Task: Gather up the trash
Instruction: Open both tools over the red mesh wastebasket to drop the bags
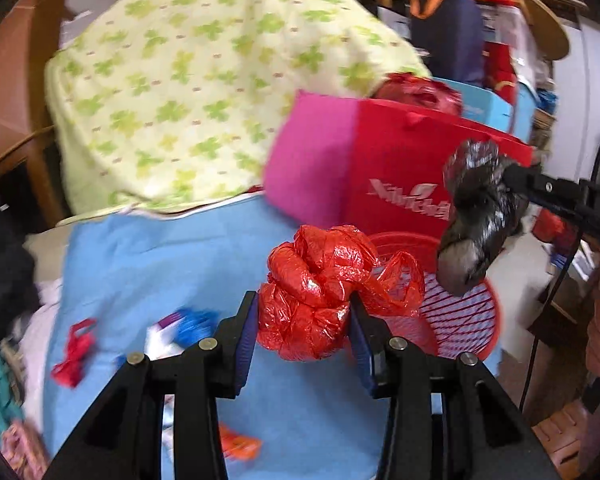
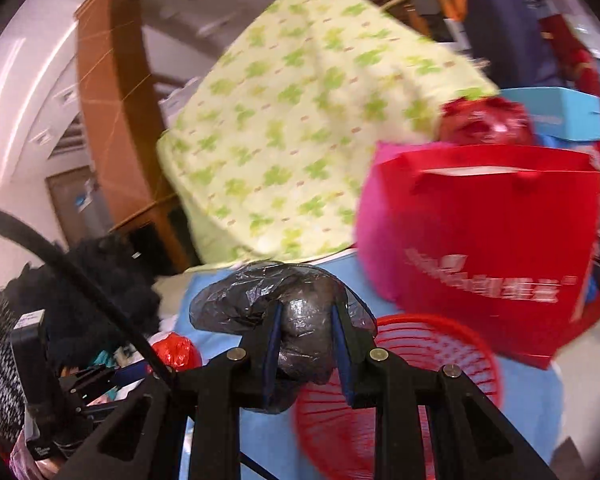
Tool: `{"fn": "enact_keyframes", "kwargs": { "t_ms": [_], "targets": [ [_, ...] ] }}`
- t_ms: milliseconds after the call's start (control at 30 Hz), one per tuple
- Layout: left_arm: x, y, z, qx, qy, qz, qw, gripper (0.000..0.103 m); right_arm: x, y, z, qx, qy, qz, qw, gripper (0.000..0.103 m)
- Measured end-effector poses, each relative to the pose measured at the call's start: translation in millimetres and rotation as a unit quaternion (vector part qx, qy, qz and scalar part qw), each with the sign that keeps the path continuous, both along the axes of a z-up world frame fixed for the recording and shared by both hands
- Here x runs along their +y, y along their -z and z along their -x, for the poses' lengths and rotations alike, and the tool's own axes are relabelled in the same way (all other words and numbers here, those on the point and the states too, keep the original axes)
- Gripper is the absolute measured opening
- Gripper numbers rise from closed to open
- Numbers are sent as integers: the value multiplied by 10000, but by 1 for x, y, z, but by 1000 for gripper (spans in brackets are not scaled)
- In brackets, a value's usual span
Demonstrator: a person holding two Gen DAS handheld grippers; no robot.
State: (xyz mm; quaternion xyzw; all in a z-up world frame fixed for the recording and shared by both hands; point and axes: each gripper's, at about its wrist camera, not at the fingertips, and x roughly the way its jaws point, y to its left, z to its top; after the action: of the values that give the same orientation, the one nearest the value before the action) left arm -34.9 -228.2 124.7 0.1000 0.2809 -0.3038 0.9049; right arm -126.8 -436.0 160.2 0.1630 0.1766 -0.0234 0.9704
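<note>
Here, my left gripper (image 1: 304, 320) has its fingers pinching a crumpled red plastic bag (image 1: 320, 300), pads pressed into both sides of the wad; a loose loop of the bag spills off to the right. My right gripper (image 2: 306, 330) is clamped on a crumpled black plastic bag (image 2: 296, 320), fingers squeezed tight with the film bulging over and between them. In the left wrist view the same black wad (image 1: 476, 224) hangs from the right gripper's tip at the right edge, directly above the round red slatted plastic basket (image 1: 460, 320). The basket (image 2: 440, 380) stands on a light blue sheet (image 1: 160, 260), just beside the red wad and below the right gripper. Behind it stands a red and pink paper shopping bag with white lettering (image 2: 492, 240), touching a pale yellow cloth with green clover print (image 1: 188, 92) that drapes over a bulky heap. Small scraps lie on the sheet, left of my left gripper: a red ribbon-like piece (image 1: 74, 356), a blurred blue-and-white bit (image 1: 180, 332), and an orange wrapper (image 1: 240, 444).
</note>
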Motion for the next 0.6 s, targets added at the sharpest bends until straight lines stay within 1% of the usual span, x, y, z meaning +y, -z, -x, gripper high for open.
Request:
{"fn": "enact_keyframes", "kwargs": {
  "t_ms": [100,133,233,267,333,367,433,500,600],
  "targets": [
    [-42,11,-3,128,293,-113,9994,46,-29,8,10,80,301,-111,9995,26],
    [-49,13,1,146,347,-139,9992,46,-39,12,13,120,392,-145,9991,26],
    [-86,28,-5,286,570,-295,9975,50,-64,27,19,247,604,-212,9976,26],
    [-95,33,-6,324,627,-361,9969,53,-72,34,21,309,655,-284,9970,26],
    [-113,46,-10,369,665,-578,9954,56,-86,47,23,427,703,-443,9956,26],
    [-119,52,-11,405,669,-682,9946,61,-91,55,21,506,713,-513,9948,26],
    [-125,63,-13,498,639,-878,9928,65,-99,68,15,653,682,-655,9934,27],
    [-124,71,-15,548,568,-994,9919,65,-105,83,9,854,596,-812,9912,27],
    [-113,70,-16,564,448,-980,9926,65,-109,95,6,981,574,-1015,9883,27]
  ]
}}
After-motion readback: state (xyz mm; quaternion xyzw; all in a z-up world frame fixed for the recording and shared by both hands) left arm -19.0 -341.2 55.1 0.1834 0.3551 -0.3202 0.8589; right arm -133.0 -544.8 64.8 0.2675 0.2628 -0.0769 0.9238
